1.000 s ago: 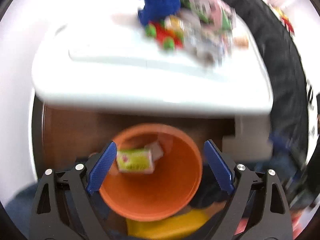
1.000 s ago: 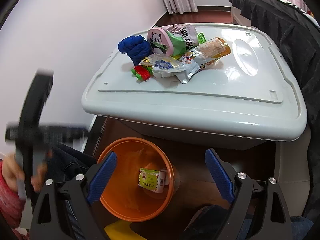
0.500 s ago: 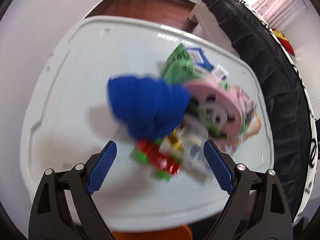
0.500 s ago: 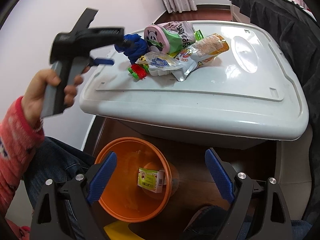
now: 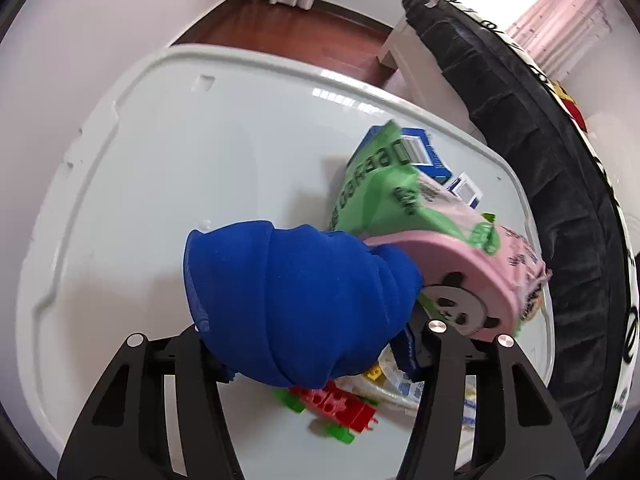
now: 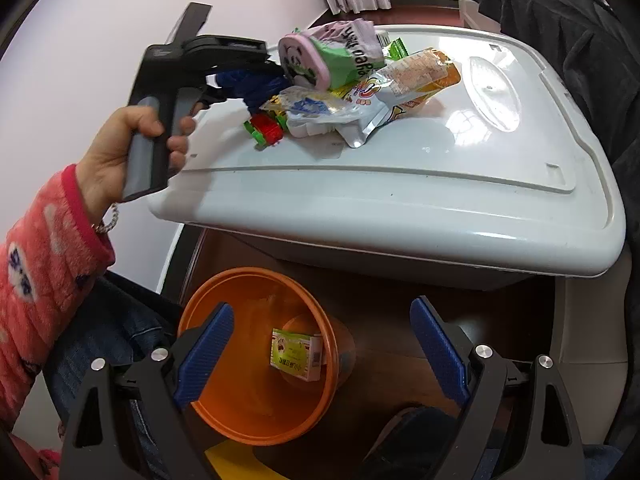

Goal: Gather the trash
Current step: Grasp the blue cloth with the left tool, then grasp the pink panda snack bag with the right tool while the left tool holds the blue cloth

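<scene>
1. Nearest in the right wrist view, the right hand-held gripper (image 6: 320, 352) hangs with its blue ribbed pads wide apart and nothing between them, above a round, smooth orange plastic bucket (image 6: 224, 420) standing on the dark wooden floor.
2. In the bucket's bottom lies a small flat green and white cardboard carton (image 6: 297, 354), its long axis running roughly left to right in that view.
3. To the left, a person's hand in a fuzzy pink patterned sleeve (image 6: 36, 272) grips the grey handle of the left hand-held gripper (image 5: 316, 344).
4. Its jaws are closing around a crumpled royal-blue fabric bundle (image 5: 296, 304), soft and folded in rounded ridges; the bundle fills the space between the black arms, but the pads are hidden behind it, so I cannot tell whether they press on it yet.
5. The bundle sits at the near left edge of the trash pile on the glossy white plastic lid serving as a table (image 6: 460, 184).
6. Just beside it lies a small red and green toy-brick vehicle (image 5: 336, 404).
7. Behind the bundle, touching it, is a pink rounded pouch with a panda face (image 5: 460, 280), lying on its side.
8. Over it drapes a crinkled green printed snack bag (image 5: 384, 192).
9. Farther right lie a silvery foil wrapper (image 6: 360, 120) and an orange-tinted clear snack packet (image 6: 424, 72), its long axis angled toward the far right.
10. A black fabric-covered edge (image 6: 560, 24) borders the table's far right side.
</scene>
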The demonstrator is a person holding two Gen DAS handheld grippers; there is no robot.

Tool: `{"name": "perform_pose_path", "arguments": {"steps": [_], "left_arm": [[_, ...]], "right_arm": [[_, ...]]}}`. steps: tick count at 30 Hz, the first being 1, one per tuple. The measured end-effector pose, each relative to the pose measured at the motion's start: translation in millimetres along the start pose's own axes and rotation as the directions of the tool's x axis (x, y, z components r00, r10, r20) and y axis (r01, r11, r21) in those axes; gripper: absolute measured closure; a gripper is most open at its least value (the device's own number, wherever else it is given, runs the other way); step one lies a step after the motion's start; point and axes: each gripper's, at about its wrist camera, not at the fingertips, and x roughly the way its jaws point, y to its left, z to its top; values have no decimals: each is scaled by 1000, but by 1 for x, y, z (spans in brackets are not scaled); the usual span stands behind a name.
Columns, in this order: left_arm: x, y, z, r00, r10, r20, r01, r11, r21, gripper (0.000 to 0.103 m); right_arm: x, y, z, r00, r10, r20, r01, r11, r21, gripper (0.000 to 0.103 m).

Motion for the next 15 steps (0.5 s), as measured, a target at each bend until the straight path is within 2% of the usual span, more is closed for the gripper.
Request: {"name": "perform_pose_path", "arguments": {"steps": [2,7,9,13,15], "left_arm": [[-11,-1,-3,1000,-16,8,16,1000,13,48],[-39,10,-19,997,-78,-3,78,994,-77,48],[-52,16,-23,998,-67,14,68,993,-95,48],[-85,21,-16,991,-81,111,93,989,-113,48],[-99,21,-10,985,-62,164,79,992,-98,48]], "right_arm": [[0,1,1,1000,-2,7,2,1000,-1,15],[-3,4,4,999,-11,33,11,1000,-9,15],[-3,5,6,999,-17,40,18,1000,-9,15],[-4,10,10,998,-40,55,41,999,-23,15],[-5,17,15,996,-62,69,65,997,-51,15]]}}
